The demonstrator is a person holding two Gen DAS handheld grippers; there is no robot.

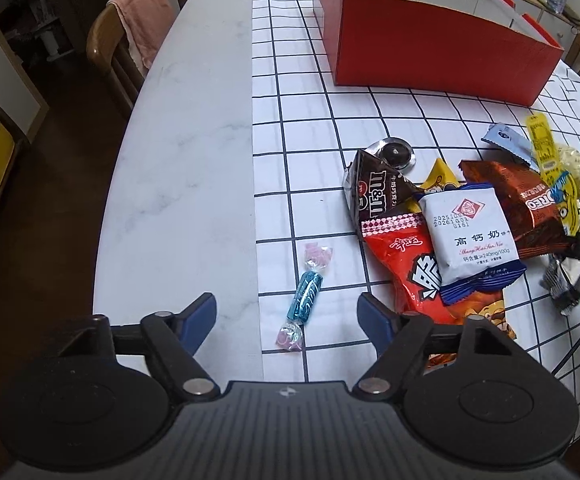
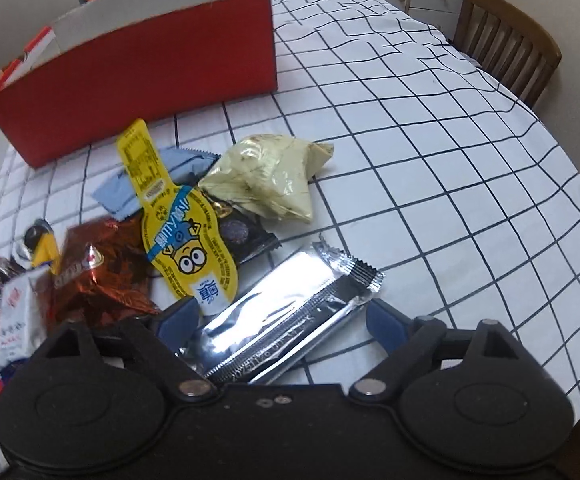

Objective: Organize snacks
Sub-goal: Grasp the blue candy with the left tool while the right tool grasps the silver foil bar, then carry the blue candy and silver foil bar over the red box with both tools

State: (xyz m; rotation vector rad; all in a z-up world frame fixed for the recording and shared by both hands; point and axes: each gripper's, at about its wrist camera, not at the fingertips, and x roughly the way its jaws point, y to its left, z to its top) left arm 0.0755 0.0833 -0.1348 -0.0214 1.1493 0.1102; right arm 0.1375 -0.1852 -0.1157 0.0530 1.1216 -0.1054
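A pile of snacks lies on the checked tablecloth (image 1: 310, 140) before a red open box (image 1: 430, 52). My left gripper (image 1: 286, 316) is open, its fingers either side of a blue wrapped candy (image 1: 305, 295) on the cloth. To its right lie a red chip bag (image 1: 410, 276), a white milk biscuit pack (image 1: 470, 236), an M&M's bag (image 1: 374, 192) and an Oreo pack (image 1: 526, 204). My right gripper (image 2: 280, 316) is open, its fingers straddling a silver bar wrapper (image 2: 286, 316) without closing on it. A yellow Minions pouch (image 2: 182, 224) and a pale gold bag (image 2: 266, 176) lie beyond it.
The red box also shows in the right wrist view (image 2: 138, 68). Bare marble tabletop (image 1: 186, 160) lies left of the cloth. Wooden chairs stand at the left (image 1: 130, 44) and far right (image 2: 506, 44). The table edge runs close on the right.
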